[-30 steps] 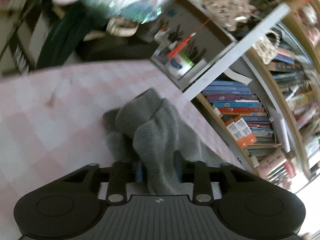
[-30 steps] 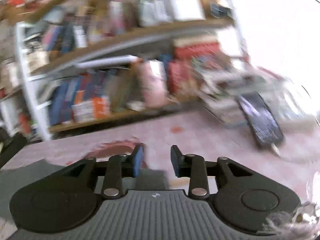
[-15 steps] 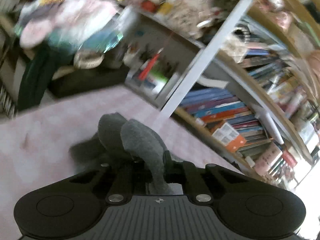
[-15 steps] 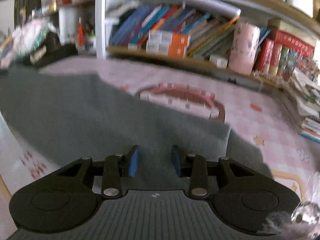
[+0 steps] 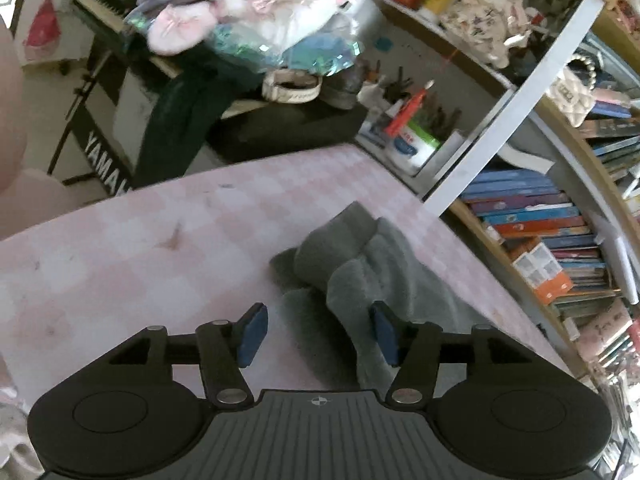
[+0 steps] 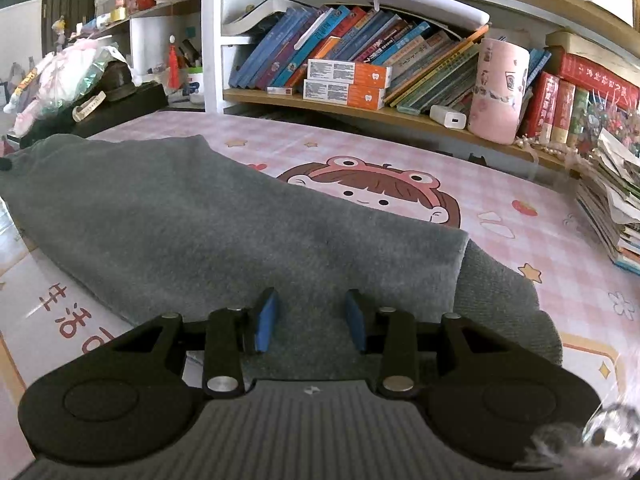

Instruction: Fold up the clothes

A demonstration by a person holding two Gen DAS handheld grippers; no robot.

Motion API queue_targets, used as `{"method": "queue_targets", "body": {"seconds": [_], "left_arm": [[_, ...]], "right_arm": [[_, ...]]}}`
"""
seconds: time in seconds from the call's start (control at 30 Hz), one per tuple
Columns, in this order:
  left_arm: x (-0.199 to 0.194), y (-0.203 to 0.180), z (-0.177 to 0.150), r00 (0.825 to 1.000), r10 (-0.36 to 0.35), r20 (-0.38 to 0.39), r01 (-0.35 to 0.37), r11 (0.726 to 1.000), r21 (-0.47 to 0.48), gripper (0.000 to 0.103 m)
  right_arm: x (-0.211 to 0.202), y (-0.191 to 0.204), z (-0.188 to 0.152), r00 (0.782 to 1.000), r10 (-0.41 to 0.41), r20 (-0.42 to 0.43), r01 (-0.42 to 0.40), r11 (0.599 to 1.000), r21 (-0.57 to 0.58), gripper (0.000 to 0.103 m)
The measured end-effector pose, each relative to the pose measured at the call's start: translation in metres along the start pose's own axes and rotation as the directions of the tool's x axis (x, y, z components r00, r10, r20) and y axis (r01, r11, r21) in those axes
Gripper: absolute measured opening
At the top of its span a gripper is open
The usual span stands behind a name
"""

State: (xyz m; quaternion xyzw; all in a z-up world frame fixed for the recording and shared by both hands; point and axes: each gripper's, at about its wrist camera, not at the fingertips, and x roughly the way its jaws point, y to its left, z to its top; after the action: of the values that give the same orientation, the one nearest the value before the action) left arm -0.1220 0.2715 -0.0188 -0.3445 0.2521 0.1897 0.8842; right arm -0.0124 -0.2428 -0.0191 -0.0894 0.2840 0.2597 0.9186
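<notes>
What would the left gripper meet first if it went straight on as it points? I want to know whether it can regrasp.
Most likely the bunched grey garment, which lies just ahead of the open left gripper on the pink checked table cover; depth is hard to judge.

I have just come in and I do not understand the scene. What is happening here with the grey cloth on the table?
A person is folding a soft grey fleece garment on a pink checked table cover, with a two-finger gripper in each hand. The left gripper has just been opening its jaws: a bunched fold of the garment lies between them, but the blue pads do not press it. The right gripper hovers open over the flat part, near the folded edge, holding nothing.
</notes>
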Motion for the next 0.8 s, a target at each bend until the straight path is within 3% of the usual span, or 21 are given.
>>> {"method": "queue_targets", "body": {"seconds": [0.07,0.17,0.33,0.37,0.43,0.5,0.57,0.63,0.7,0.73,0.8], "left_arm": [[0.004,-0.003,-0.003,1.0,0.013,-0.027,-0.013,1.0,-0.01,0.063],[0.01,-0.011,-0.004,0.999,0.019,-0.038,-0.019,1.0,-0.015,0.077],[0.021,-0.017,-0.003,0.999,-0.022,-0.047,0.018,0.996,-0.092,0.075],[0.024,-0.016,-0.004,0.998,-0.042,-0.048,0.036,0.992,-0.123,0.072],[0.031,-0.009,-0.006,0.996,-0.073,-0.049,0.062,0.978,-0.197,0.041],[0.038,-0.002,-0.008,0.994,-0.101,-0.047,0.085,0.96,-0.265,0.025],[0.039,-0.001,-0.009,0.993,-0.111,-0.034,0.096,0.953,-0.288,0.02],[0.033,-0.014,-0.01,0.995,-0.104,0.01,0.103,0.97,-0.22,0.016],[0.018,-0.043,-0.012,0.989,-0.125,0.073,0.129,0.99,-0.051,0.016],[0.013,-0.054,-0.012,0.985,-0.146,0.091,0.146,0.989,0.003,0.017],[0.009,-0.062,-0.011,0.977,-0.191,0.099,0.19,0.982,0.021,0.022]], "right_arm": [[0.0,0.0,0.0,1.0,-0.001,0.0,0.001,1.0,-0.002,0.036],[0.0,0.0,0.0,1.0,-0.003,0.001,0.003,1.0,-0.004,0.037],[0.0,-0.001,-0.001,1.0,0.01,0.003,-0.01,1.0,0.008,0.041],[0.0,-0.002,-0.001,1.0,0.013,0.003,-0.013,1.0,0.011,0.041],[-0.001,-0.002,0.0,1.0,0.016,0.004,-0.016,1.0,0.014,0.043],[-0.001,-0.003,0.0,1.0,0.022,0.004,-0.022,1.0,0.016,0.045],[-0.001,-0.004,0.0,1.0,0.029,0.003,-0.029,0.999,0.02,0.047],[0.0,-0.004,0.0,0.999,0.038,0.001,-0.038,0.999,0.024,0.049],[0.0,-0.005,0.0,0.999,0.041,0.001,-0.041,0.999,0.025,0.049],[0.0,-0.005,0.0,0.999,0.041,0.001,-0.041,0.999,0.025,0.049],[0.0,-0.005,0.0,0.999,0.04,0.001,-0.04,0.999,0.024,0.049]]}}
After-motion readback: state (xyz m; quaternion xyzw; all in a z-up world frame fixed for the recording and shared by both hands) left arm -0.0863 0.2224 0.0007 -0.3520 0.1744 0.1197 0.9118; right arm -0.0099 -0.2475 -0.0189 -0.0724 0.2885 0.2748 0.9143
